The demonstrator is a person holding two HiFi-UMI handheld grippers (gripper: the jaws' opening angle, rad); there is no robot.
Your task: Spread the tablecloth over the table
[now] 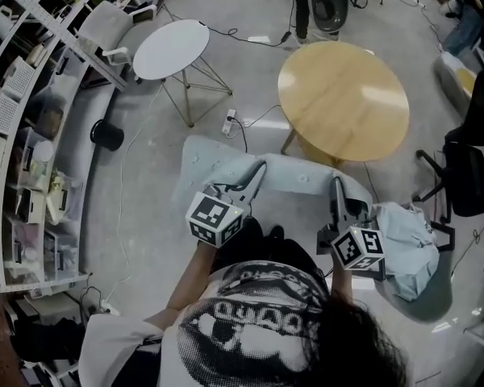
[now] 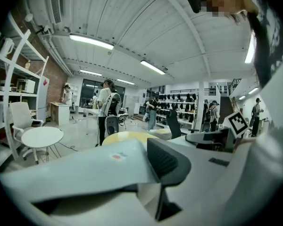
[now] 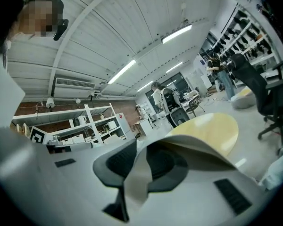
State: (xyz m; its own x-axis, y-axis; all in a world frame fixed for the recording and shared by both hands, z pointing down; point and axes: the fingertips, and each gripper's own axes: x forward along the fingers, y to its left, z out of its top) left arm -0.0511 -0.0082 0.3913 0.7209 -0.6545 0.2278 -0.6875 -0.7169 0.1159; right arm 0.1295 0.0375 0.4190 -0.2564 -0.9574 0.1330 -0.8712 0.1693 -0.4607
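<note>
A pale grey-blue tablecloth (image 1: 218, 158) hangs stretched between my two grippers, just in front of the person. The left gripper (image 1: 259, 172) is shut on the cloth's upper edge on the left, and the right gripper (image 1: 336, 186) is shut on it to the right. In the left gripper view the cloth (image 2: 85, 166) is pinched at the dark pads (image 2: 169, 163). The right gripper view shows a fold of cloth (image 3: 137, 185) clamped in the right gripper (image 3: 137, 166). The bare round wooden table (image 1: 343, 99) stands just beyond the cloth, also in the gripper views as table (image 2: 127, 136) and table (image 3: 212, 128).
A small white round table (image 1: 171, 48) stands far left, with a power strip (image 1: 230, 122) and cables on the floor. Shelving (image 1: 20, 135) lines the left wall. A black office chair (image 1: 468, 172) is at the right. Another crumpled light cloth (image 1: 405, 244) lies beside my right gripper.
</note>
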